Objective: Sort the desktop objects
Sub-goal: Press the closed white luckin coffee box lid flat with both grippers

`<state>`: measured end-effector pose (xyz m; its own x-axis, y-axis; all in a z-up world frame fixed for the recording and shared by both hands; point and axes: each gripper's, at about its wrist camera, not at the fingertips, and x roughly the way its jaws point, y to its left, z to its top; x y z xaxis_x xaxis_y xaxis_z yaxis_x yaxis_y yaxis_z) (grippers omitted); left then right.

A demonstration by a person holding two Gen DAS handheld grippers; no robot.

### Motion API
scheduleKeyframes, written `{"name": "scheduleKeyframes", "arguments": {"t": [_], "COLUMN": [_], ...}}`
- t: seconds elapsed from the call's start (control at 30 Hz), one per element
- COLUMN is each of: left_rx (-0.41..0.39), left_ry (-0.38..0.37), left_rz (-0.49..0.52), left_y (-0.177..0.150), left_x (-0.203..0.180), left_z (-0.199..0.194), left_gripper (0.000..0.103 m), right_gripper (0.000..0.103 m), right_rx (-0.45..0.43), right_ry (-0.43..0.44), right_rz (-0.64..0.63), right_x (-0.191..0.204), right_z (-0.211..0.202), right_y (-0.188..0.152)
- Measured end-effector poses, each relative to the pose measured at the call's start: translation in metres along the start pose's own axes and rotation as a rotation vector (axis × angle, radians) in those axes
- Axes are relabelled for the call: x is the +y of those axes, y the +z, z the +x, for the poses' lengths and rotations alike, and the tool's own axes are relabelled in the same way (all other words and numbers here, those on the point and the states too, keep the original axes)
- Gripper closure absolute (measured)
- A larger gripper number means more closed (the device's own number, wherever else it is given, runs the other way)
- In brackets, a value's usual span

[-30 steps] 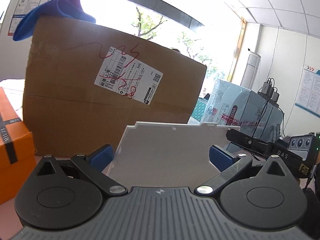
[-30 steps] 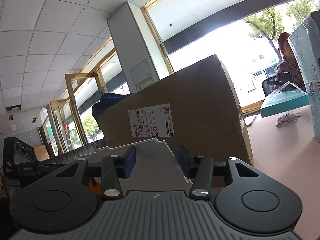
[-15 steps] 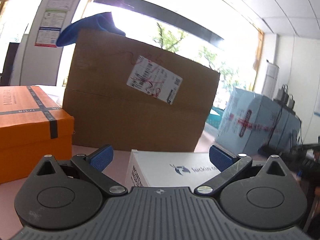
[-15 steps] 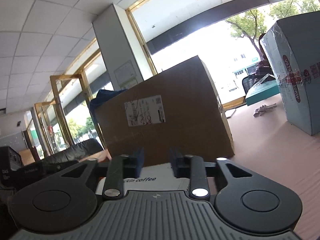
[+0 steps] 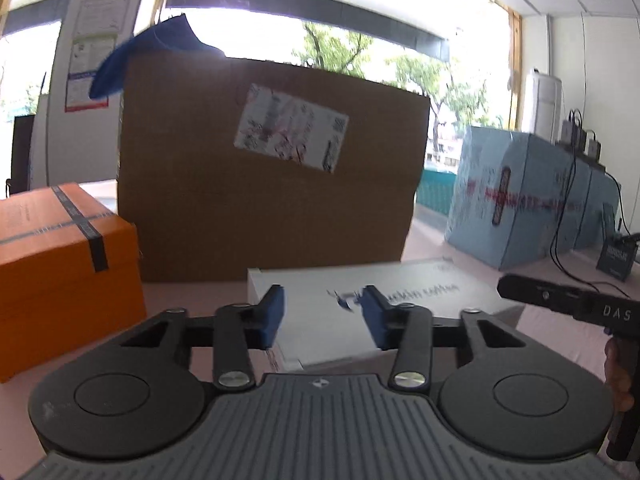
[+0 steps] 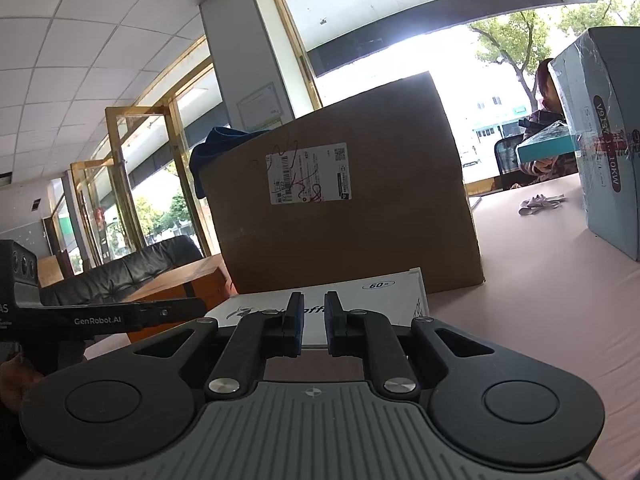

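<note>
Lowered white box [image 5: 400, 292], lettering blurred.

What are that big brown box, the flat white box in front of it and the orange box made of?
The big brown box looks like plain matte cardboard, with a paper shipping label stuck on. The flat white box seems to be smooth printed card, faintly glossy. The orange box looks like coated card or board crossed by dark tape; its exact material is unclear.

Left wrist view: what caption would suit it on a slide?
Open left gripper above a flat white box, between an orange box and a large cardboard box.
</note>
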<state>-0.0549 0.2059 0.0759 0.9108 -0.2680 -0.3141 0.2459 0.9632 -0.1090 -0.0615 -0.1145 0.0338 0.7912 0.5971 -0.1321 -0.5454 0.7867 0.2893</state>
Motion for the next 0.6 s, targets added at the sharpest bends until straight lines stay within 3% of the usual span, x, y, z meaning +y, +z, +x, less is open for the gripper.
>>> {"name": "scheduleKeyframes", "arguments": {"t": [0.23, 0.6], "left_rx": [-0.025, -0.039], "left_ry": [0.046, 0.049], "left_rz": [0.099, 0.11], "left_y": [-0.012, -0.016], "left_x": [-0.017, -0.019], "left_z": [0.0, -0.001], "left_gripper": [0.066, 0.066], "right_gripper": [0.092, 0.092], "right_rx": [0.023, 0.02], "right_ry": [-0.017, -0.039], "right_rz": [-0.052, -0.12], "right_x": [0.007, 0.013], "right_z": [0.005, 0.01], "right_y": [-0.007, -0.012]}}
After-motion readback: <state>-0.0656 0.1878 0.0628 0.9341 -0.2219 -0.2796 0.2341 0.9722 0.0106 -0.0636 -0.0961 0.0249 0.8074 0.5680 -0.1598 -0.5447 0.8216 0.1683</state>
